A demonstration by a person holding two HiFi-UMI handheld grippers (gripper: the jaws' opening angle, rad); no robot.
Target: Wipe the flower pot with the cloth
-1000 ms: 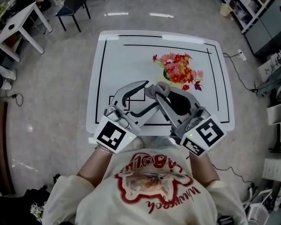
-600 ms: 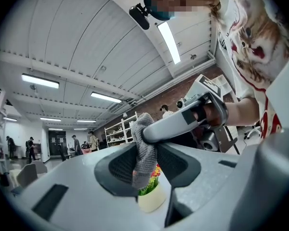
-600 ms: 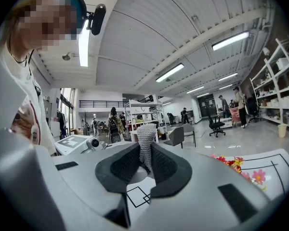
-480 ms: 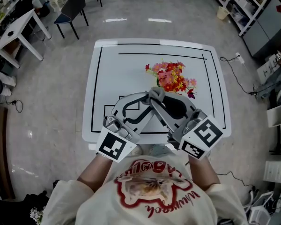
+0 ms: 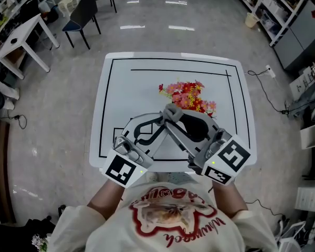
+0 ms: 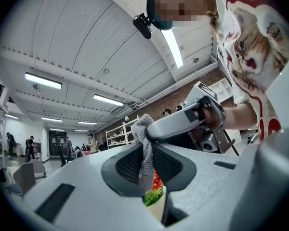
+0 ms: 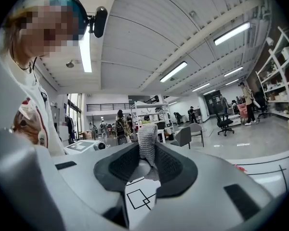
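Now | left gripper (image 6: 145, 172): jaws just closed, pinching cloth (image 6: 143, 134) | right gripper (image 7: 147, 165): pinching same cloth | flower pot (image 5: 188, 95): mid-table (image 5: 115, 88), just beyond cloth | step: cloth gripped, likely | next: bring it against pot.

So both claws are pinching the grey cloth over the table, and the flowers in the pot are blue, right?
Not blue: the flowers are red and pink, as the head view shows. The rest stands: the left claw, whose jaws have just been closing, and the right claw both pinch the grey cloth over the table.
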